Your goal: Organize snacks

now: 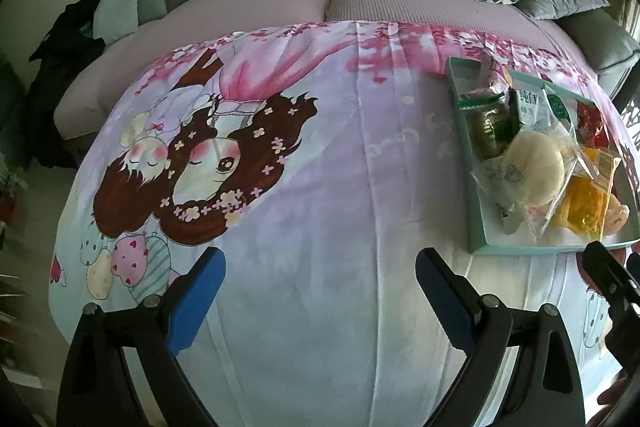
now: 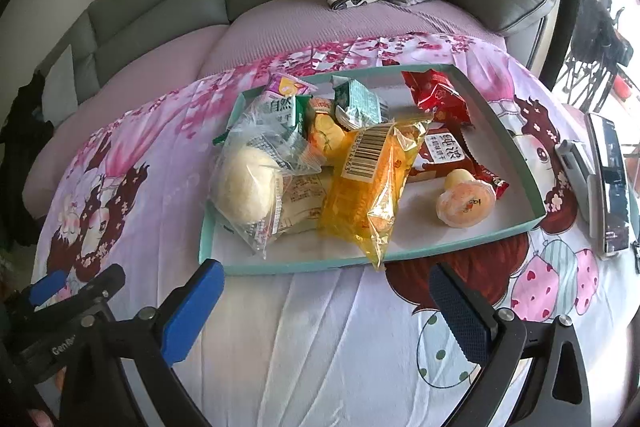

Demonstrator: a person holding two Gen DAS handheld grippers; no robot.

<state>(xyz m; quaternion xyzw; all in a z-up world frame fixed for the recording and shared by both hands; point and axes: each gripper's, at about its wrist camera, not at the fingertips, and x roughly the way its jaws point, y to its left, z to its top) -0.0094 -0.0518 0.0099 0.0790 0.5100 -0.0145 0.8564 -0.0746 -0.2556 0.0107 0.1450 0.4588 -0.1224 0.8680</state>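
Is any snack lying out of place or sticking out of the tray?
Yes. The yellow snack bag lies tilted on the pile, and its lower corner pokes over the front rim of the teal tray. Nothing looks spilled or torn.

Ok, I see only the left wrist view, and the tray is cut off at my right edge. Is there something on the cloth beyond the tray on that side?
Observer: Yes, a phone-like device lies flat on the cloth, just past the right wall of the tray.
Operator: And the right hand-held gripper, does it hold something?
Observer: No. The right hand-held gripper is open and empty, just short of the tray's near wall.
Operator: Does any snack stick out of the tray?
Observer: The yellow bag pokes one corner over that near wall.
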